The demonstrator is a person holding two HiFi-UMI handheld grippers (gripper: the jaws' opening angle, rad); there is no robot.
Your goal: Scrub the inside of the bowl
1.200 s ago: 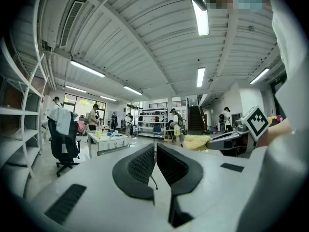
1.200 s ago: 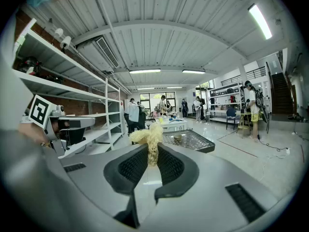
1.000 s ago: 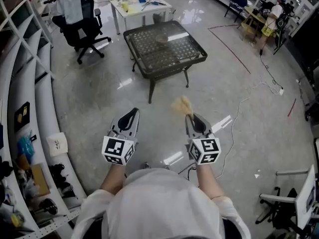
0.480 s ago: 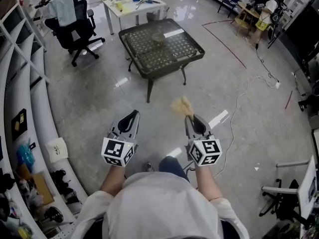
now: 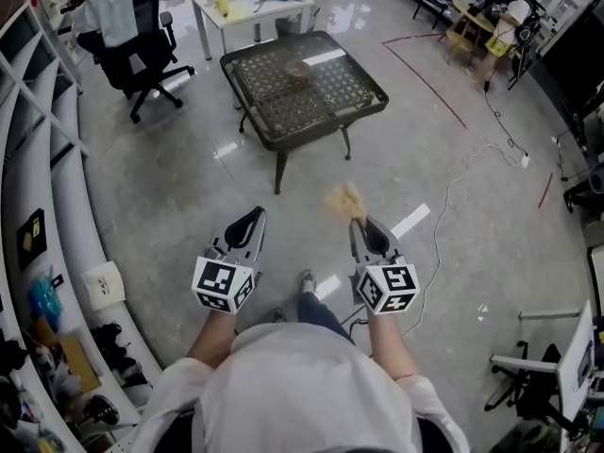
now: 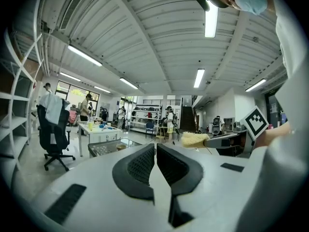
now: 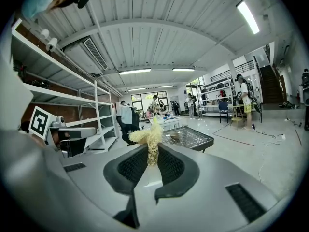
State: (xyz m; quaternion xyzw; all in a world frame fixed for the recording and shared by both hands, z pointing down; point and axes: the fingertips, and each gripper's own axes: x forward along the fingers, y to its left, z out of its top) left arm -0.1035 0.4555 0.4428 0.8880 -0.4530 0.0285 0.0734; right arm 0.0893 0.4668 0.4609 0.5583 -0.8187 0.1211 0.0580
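Observation:
A small brown bowl point(image 5: 297, 70) sits on a dark glass-topped table point(image 5: 269, 111) well ahead of me; the same bowl point(image 7: 174, 136) shows small in the right gripper view. My right gripper point(image 5: 365, 229) is shut on a yellow fibrous scrubber point(image 5: 346, 201), whose tuft point(image 7: 149, 137) sticks up from between the jaws. My left gripper point(image 5: 246, 224) is shut with nothing in it, its jaws point(image 6: 155, 159) pressed together. Both grippers hover at waist height over the floor, far from the table. The scrubber point(image 6: 194, 139) also appears at the right of the left gripper view.
A black office chair point(image 5: 132, 41) with a cloth over it and a white desk point(image 5: 247, 8) with clutter stand beyond the table. White shelving point(image 5: 38, 187) curves along the left. Cables point(image 5: 453, 196) cross the floor at right; people are at the far right.
The table and bowl have shifted slightly closer and leftward in the head view as I walk; a foot now shows below. Both grippers keep their pose and grip.

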